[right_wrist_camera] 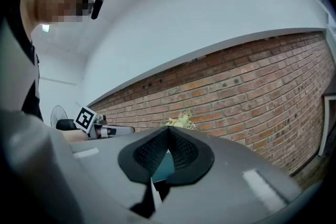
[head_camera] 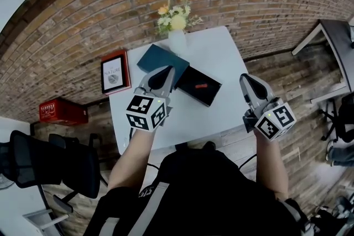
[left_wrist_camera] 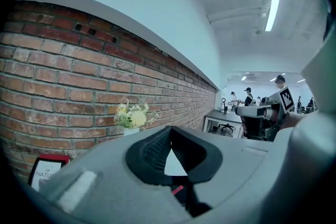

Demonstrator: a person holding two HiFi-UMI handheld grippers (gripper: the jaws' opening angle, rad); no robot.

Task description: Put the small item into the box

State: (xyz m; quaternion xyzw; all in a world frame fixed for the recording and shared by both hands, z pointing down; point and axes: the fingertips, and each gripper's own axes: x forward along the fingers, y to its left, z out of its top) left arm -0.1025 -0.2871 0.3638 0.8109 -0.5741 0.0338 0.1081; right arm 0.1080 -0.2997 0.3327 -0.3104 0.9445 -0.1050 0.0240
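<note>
While both claws are closed with nothing held between their tips, the small red item (head_camera: 200, 86) lies inside the shallow black rectangular box (head_camera: 191, 78) on the white square bench (head_camera: 221, 52).
- Left claw (head_camera: 167, 70): at the box's left corner as the head view shows it, tips together.
- Right claw (head_camera: 245, 79): right of the box, apart from it, tips together.
- Flat teal lid (head_camera: 155, 59): just left of the box.
- White vase of pale yellow flowers (head_camera: 176, 25): beyond the box, by the brick wall.
</note>
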